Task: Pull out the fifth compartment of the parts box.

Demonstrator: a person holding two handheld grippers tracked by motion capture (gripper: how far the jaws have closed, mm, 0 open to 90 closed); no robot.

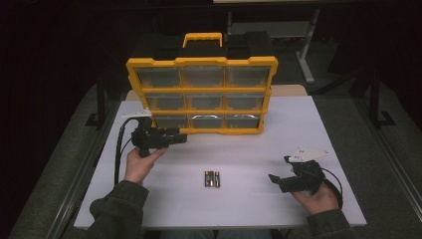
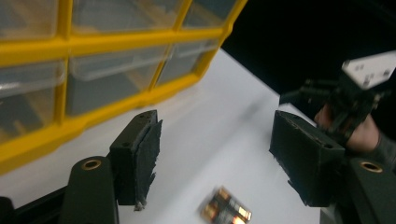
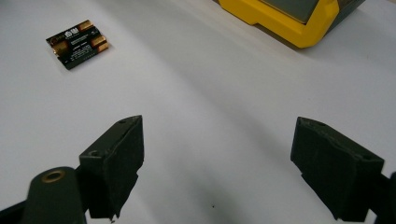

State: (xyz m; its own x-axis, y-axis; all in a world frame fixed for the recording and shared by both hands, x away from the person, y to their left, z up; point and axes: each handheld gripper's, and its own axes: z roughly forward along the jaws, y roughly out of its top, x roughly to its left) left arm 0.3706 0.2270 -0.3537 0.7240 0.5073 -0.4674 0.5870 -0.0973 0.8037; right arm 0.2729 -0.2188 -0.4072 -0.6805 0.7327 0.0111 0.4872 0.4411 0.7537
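A pack of batteries (image 1: 212, 179) lies at lower centre of the white table (image 1: 298, 124), apart from both grippers. The left gripper (image 1: 180, 137), jaws spread and empty, sits by the yellow organizer case (image 1: 201, 90). The right gripper (image 1: 278, 180), lower right, also has empty, spread jaws.

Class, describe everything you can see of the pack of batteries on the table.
The pack of batteries is small, black with copper-gold ends, apparently three cells side by side, wrapped together. It lies flat on the white table, in front of the yellow organizer, between both grippers. Nothing touches it but the table.
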